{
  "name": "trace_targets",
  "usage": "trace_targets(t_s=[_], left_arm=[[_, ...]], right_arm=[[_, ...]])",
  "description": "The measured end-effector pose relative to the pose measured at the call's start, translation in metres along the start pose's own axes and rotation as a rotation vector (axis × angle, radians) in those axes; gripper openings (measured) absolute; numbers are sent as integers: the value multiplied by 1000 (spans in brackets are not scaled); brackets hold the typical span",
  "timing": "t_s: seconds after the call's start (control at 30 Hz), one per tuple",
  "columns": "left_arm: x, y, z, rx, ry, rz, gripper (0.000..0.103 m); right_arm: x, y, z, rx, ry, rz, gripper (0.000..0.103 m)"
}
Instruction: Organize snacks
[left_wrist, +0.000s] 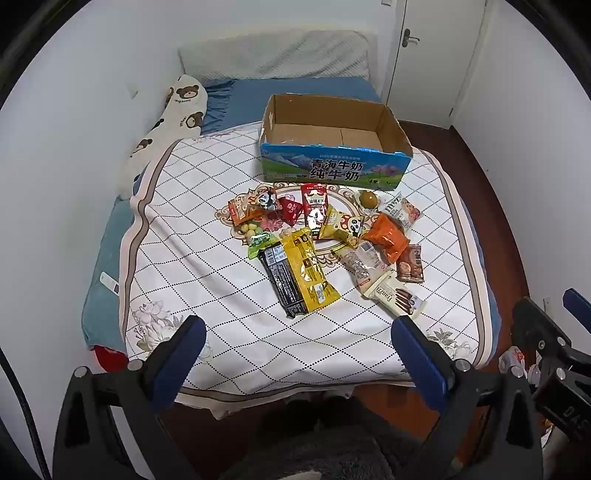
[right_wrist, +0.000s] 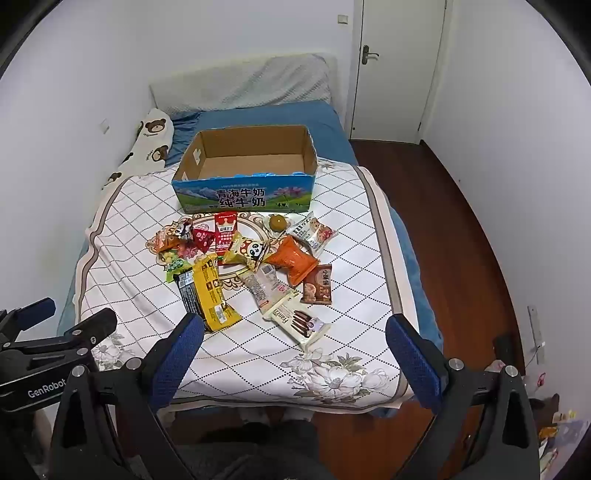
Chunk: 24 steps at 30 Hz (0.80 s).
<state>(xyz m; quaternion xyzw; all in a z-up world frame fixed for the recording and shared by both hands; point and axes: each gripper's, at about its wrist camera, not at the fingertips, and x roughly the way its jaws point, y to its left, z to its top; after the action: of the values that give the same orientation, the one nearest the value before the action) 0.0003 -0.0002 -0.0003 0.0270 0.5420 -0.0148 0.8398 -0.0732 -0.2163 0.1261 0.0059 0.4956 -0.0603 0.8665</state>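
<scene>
A: Where are the snacks?

B: They lie in a loose pile (left_wrist: 317, 240) on the white checked blanket (left_wrist: 184, 229) of the bed, just in front of the cardboard box (left_wrist: 332, 170). A long yellow packet (left_wrist: 308, 271) lies nearest, beside a black one (left_wrist: 282, 282).

A: And the tongs?

B: The left tongs (left_wrist: 299, 332) are spread wide and hold nothing. The right tongs (right_wrist: 295, 332) also stand spread, above the foot of the bed, apart from the pile.
</scene>
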Motion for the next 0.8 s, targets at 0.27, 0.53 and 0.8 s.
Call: trace_targets(t_s=[0.27,0.53,0.8], left_arm=[[4,1,1,-4,1,-6,103],[4,1,2,-5,5,-7,103],[3,3,2,-6,4,-8,103]], right_arm=[[-1,3,0,3,-3,5,101],[2,5,0,7,2,9,101],[3,6,-1,16,0,10,101]])
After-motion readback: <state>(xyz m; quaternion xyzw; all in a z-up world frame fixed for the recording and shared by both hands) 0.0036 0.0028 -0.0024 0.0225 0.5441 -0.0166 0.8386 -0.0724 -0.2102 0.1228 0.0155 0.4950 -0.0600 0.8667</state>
